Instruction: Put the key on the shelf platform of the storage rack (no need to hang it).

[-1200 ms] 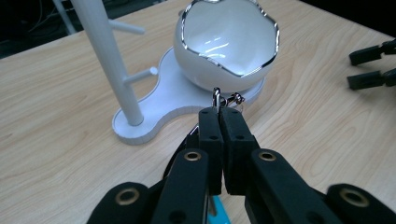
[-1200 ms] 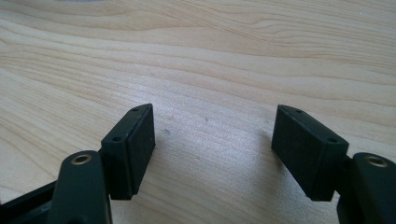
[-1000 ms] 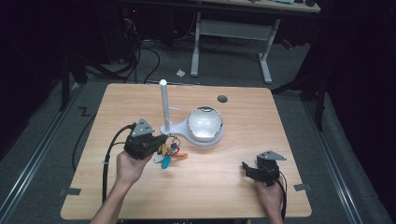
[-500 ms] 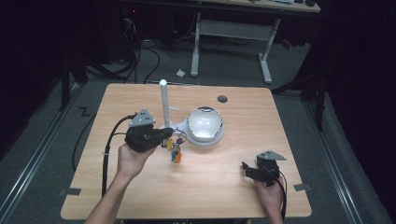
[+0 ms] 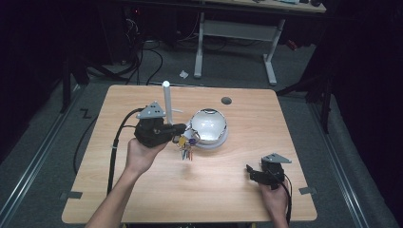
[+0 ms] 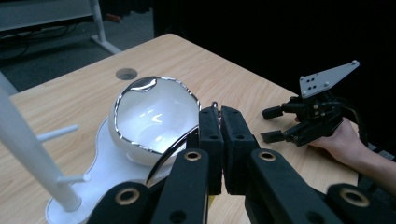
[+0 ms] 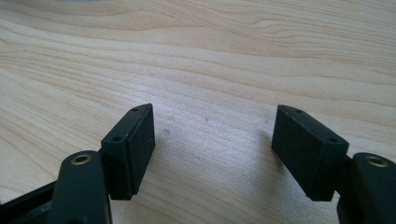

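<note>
My left gripper (image 5: 179,128) (image 6: 221,140) is shut on a metal key ring (image 6: 170,151). A bunch of coloured keys (image 5: 186,146) dangles from the ring above the table. Just beyond it stands a white holder with an upright post (image 5: 167,102) (image 6: 28,149) that carries short side pegs, and a glossy white bowl (image 5: 208,126) (image 6: 152,112) with a chrome rim. The closed jaws sit between the post and the bowl. My right gripper (image 5: 250,172) (image 7: 212,140) (image 6: 271,123) rests open low over the table at the front right, with nothing between its fingers.
The wooden table (image 5: 237,156) has a round cable hole (image 5: 226,100) at its back right. A black cable (image 5: 114,152) trails from the left gripper over the table's front left. Another desk's legs (image 5: 271,52) stand on the floor behind.
My left gripper has risen and shifted right toward the holder, lifting the keys off the table so they now hang freely. The right gripper has stayed put.
</note>
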Motion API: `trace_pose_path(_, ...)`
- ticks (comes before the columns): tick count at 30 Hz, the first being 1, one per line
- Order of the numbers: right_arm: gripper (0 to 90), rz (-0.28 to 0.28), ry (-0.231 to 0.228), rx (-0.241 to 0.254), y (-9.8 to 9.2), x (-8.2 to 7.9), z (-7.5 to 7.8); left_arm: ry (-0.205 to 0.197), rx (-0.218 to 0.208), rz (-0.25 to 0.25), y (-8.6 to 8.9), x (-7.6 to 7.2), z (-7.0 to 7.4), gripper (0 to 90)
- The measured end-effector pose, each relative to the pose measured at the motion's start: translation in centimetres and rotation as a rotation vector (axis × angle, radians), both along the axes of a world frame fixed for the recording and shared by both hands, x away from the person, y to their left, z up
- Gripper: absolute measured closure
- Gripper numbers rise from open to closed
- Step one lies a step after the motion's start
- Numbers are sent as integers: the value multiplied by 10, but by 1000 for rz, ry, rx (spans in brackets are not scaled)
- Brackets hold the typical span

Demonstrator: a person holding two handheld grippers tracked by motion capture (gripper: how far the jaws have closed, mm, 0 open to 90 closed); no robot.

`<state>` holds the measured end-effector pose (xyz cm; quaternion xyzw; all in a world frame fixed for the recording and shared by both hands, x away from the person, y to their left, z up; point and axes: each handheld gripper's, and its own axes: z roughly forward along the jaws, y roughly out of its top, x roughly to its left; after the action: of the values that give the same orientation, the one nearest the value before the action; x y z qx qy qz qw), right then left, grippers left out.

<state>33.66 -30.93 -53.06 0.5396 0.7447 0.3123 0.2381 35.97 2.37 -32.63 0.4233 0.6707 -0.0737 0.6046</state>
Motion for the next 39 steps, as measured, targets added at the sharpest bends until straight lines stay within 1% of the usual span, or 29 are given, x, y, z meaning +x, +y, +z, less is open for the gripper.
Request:
trace_pose_path(1,303,0,0,0,0,0,0,2,-4,-7,-1,0,3,884)
trace_pose_path(2,303,0,0,0,0,0,0,4,0,-2,-3,1,5,885)
trace_pose_path(3,303,0,0,0,0,0,0,-8,4,-11,-4,2,6,885)
trace_pose_path(4,303,0,0,0,0,0,0,-7,5,-14,-6,2,8,885)
trace_pose_path(5,302,0,0,0,0,0,0,1,-2,-11,-7,3,9,885)
trace_pose_path(6,302,1,0,0,0,0,0,-6,0,-22,-8,4,11,885)
trace_pose_path(7,302,1,0,0,0,0,0,-6,-2,-24,-10,4,12,885)
trace_pose_path(9,302,1,0,0,0,0,0,5,-15,-27,-12,6,16,886)
trace_pose_path(11,302,1,0,0,0,0,0,-6,-14,-36,-13,8,18,886)
trace_pose_path(13,302,1,0,0,0,0,0,0,-23,-34,-15,11,22,886)
trace_pose_path(18,301,2,0,0,0,0,0,-5,-36,-40,-18,15,30,893)
trace_pose_path(19,301,2,0,0,0,0,0,-18,-33,-49,-18,16,31,893)
trace_pose_path(20,301,2,0,0,0,0,0,-3,-40,-38,-20,16,32,893)
trace_pose_path(21,301,1,0,0,0,0,0,0,-44,-39,-21,16,34,893)
trace_pose_path(23,302,2,0,0,0,0,0,-13,-41,-45,-22,18,36,893)
trace_pose_path(24,301,1,0,1,0,0,0,-7,-45,-45,-23,18,37,893)
trace_pose_path(25,301,2,0,0,0,0,0,-15,-40,-51,-24,20,38,893)
trace_pose_path(27,301,2,0,0,0,0,0,-10,-50,-50,-25,21,41,894)
trace_pose_path(28,301,2,0,0,0,0,0,-9,-48,-52,-26,22,43,894)
trace_pose_path(29,301,1,0,0,0,0,0,-19,-45,-53,-27,24,44,893)
trace_pose_path(30,301,1,0,0,0,0,0,-16,-44,-52,-29,25,45,894)
trace_pose_path(32,301,2,0,1,0,0,0,-23,-44,-51,-30,27,49,894)
trace_pose_path(33,301,1,0,1,0,0,0,-7,-53,-43,-32,28,51,894)
trace_pose_path(34,301,1,0,1,0,0,0,-24,-48,-45,-32,30,52,893)
trace_pose_path(35,301,1,1,0,0,0,0,-11,-53,-37,-33,31,53,893)
trace_pose_path(37,301,1,1,1,0,0,0,-31,-45,-42,-33,35,53,894)
trace_pose_path(39,301,2,0,0,0,0,0,-15,-53,-32,-35,39,53,893)
